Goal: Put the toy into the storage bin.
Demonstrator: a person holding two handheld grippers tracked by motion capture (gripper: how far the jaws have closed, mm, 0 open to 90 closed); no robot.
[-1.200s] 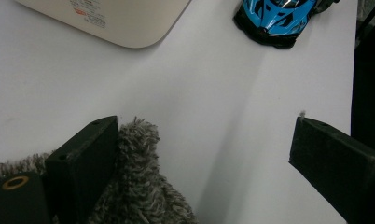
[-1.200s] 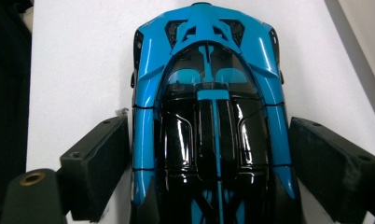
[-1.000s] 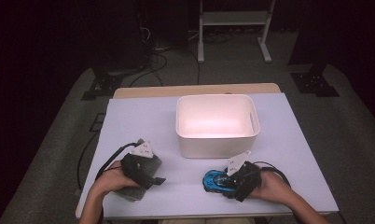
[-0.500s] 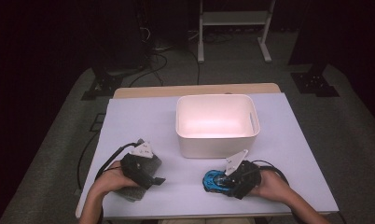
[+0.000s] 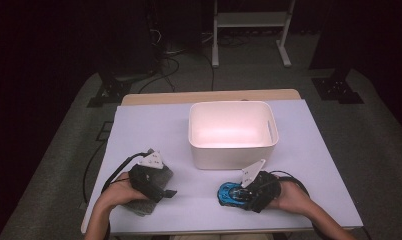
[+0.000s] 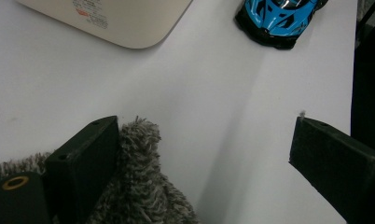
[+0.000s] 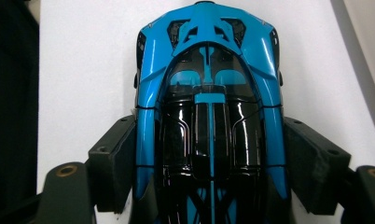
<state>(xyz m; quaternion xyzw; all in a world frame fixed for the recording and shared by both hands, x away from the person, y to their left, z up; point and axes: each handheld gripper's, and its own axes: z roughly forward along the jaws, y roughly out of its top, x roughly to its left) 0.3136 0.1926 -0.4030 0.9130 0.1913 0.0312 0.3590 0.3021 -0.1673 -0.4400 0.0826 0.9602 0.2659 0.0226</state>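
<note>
Right hand-held gripper (image 7: pixel 209 177), jaws just closed, clamps blue toy car (image 7: pixel 209 116) | left hand-held gripper (image 6: pixel 204 154) open beside grey cloth (image 6: pixel 139 186) | both near white bin (image 5: pixel 233 131), nothing binned yet

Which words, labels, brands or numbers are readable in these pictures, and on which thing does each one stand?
Printed label, red and dark lines, on the white bin's outer wall in the left gripper view: too small and blurred to read.
Blue toy car: no readable text.
Grey fluffy cloth: none.

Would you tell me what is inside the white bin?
The bin looks empty: its floor and inner walls show bare in the high view. The strip of floor just behind the near wall is hidden.
</note>
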